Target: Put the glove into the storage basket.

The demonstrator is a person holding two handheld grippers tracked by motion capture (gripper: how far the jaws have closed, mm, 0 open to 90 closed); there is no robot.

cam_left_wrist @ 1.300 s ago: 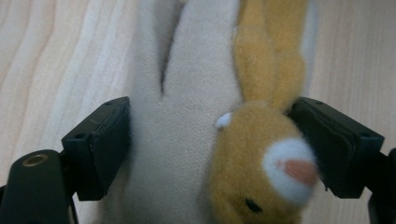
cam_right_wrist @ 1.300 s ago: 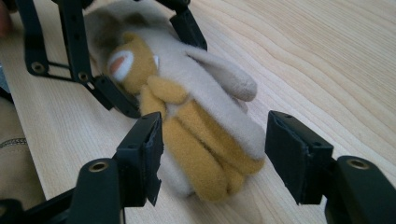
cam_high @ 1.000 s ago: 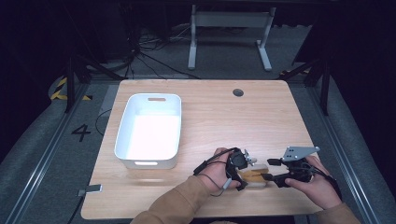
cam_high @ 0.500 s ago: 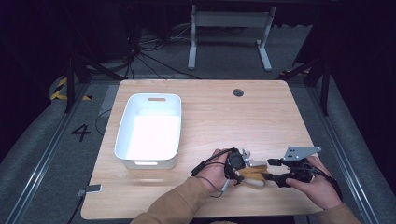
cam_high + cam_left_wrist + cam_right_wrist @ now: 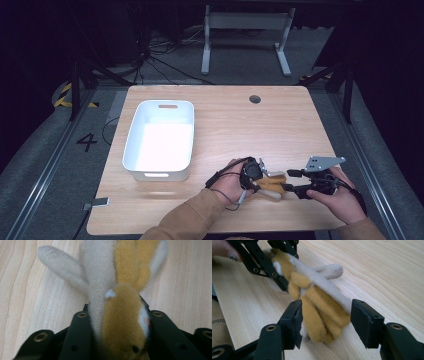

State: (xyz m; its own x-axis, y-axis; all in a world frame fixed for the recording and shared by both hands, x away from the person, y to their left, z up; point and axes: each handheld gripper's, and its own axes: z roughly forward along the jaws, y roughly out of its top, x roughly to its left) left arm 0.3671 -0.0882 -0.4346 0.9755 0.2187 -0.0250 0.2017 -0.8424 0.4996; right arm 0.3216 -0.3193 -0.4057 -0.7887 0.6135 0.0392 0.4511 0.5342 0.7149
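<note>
A tan and cream plush toy (image 5: 273,183) lies near the front right of the wooden table (image 5: 240,120). My left gripper (image 5: 261,179) has just been closing, and in the left gripper view its jaws press both sides of the toy's head (image 5: 120,322). From the right, my right gripper (image 5: 291,181) reaches in with the toy's rear end (image 5: 322,315) between its jaws. Those jaws have just been closing a little and still stand apart from the plush on the right side. In the right gripper view the left gripper (image 5: 278,262) clasps the far end of the toy.
A white plastic tub (image 5: 157,175) stands on the left half of the table. A round cable hole (image 5: 255,99) sits near the far edge. A small grey piece (image 5: 95,204) lies at the front left corner. Dark floor, cables and a stand lie beyond.
The left gripper's jaws have closed in on the toy's head. Both hands have stayed almost where they were.
</note>
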